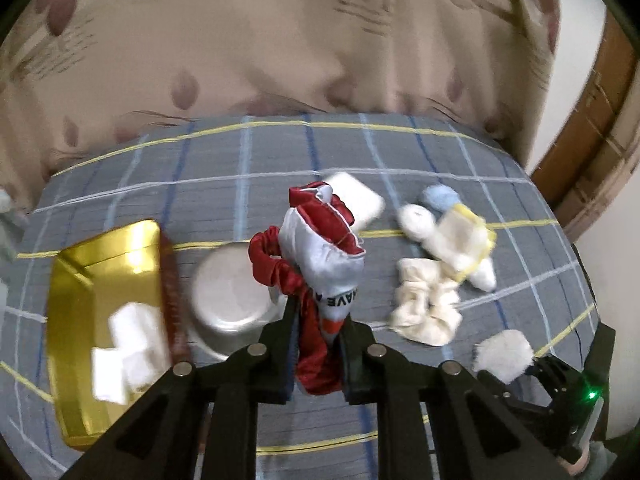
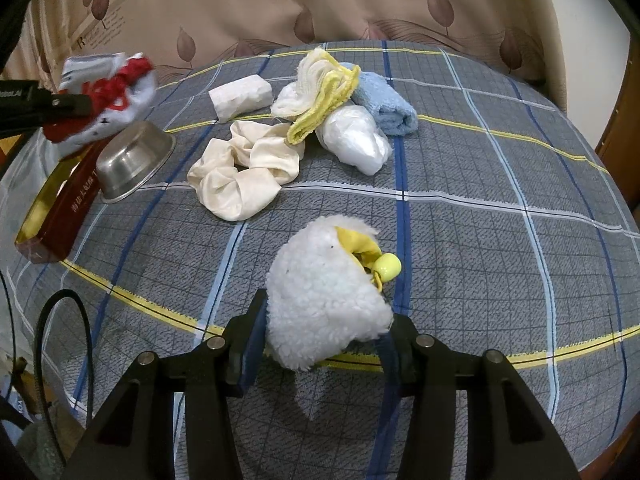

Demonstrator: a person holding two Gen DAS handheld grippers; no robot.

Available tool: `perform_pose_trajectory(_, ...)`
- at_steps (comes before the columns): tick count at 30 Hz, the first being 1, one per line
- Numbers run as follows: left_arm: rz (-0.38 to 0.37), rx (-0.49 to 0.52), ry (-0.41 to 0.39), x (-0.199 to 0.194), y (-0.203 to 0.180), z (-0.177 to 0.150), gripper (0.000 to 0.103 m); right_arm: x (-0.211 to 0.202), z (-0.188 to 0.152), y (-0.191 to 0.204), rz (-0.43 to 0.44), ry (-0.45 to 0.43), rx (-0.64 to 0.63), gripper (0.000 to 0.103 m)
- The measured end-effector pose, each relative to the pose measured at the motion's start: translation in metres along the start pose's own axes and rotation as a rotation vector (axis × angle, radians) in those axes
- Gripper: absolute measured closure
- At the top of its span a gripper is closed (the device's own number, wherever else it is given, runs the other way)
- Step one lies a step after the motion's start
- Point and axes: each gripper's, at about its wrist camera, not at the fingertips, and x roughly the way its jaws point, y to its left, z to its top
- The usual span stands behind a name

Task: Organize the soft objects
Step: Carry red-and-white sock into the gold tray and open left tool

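The left gripper (image 1: 318,340) is clamped tight on that red and white pouch (image 1: 320,256) just above the steel bowl (image 1: 230,296), right gripper (image 2: 320,344) pinching the fluffy pouch (image 2: 324,292), so I'd lower it over the gold tin (image 1: 80,280) beside the bowl before letting go.

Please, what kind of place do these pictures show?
Probably a home bedroom: the objects lie on a soft surface under a grey plaid bedsheet, which looks like a bed, with a beige leaf-printed curtain behind it and a brown wooden door frame on the right.

Bed surface: grey plaid sheet (image 2: 480,208), blue, white, yellow lines. Beige leaf-print curtain (image 2: 248,0) behind far edge. Wooden frame (image 1: 592,120) at right.
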Motion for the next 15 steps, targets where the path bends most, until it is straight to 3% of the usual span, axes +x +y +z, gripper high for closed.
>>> perform_pose_trajectory(15, 0.259, -0.161, -0.018, -0.022, 0.130, -0.010, 0.087, 0.000, -0.001, 0.004, -0.012, -0.002, -0.011, 0.055)
